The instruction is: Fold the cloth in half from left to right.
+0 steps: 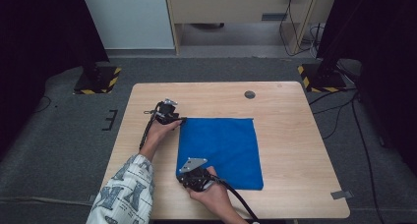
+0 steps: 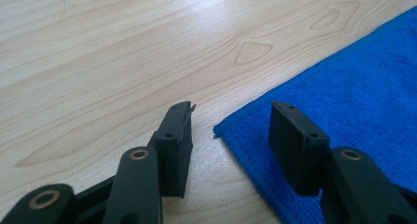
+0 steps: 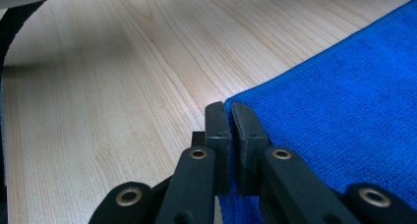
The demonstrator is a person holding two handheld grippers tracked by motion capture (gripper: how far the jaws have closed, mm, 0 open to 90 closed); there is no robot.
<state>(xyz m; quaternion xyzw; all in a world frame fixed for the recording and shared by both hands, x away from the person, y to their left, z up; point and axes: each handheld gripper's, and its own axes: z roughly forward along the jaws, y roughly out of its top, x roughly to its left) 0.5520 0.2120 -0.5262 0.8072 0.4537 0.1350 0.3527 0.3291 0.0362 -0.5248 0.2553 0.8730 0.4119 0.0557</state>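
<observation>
Two corners of flat blue terry cloth [image 1: 221, 150], mid wooden table [image 1: 295, 135], mine: right claw [image 3: 230, 111] clamped on near-left corner; left claw [image 2: 231, 118] apart, straddling far-left corner, ready for fold.

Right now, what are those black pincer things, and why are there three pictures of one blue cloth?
Those pincers are hand-held grippers: a person holds one in each hand and squeezes its two black jaws together. The high view looks down from above at the light wooden table with a flat square blue cloth on it. The other two pictures come from small cameras riding on the grippers, looking along their jaws. The left gripper sits at the cloth's far left corner, its jaws apart on either side of that corner, not pinching it. The right gripper is at the near left corner, jaws shut on the cloth's edge. Beyond the table lies grey carpet.
</observation>
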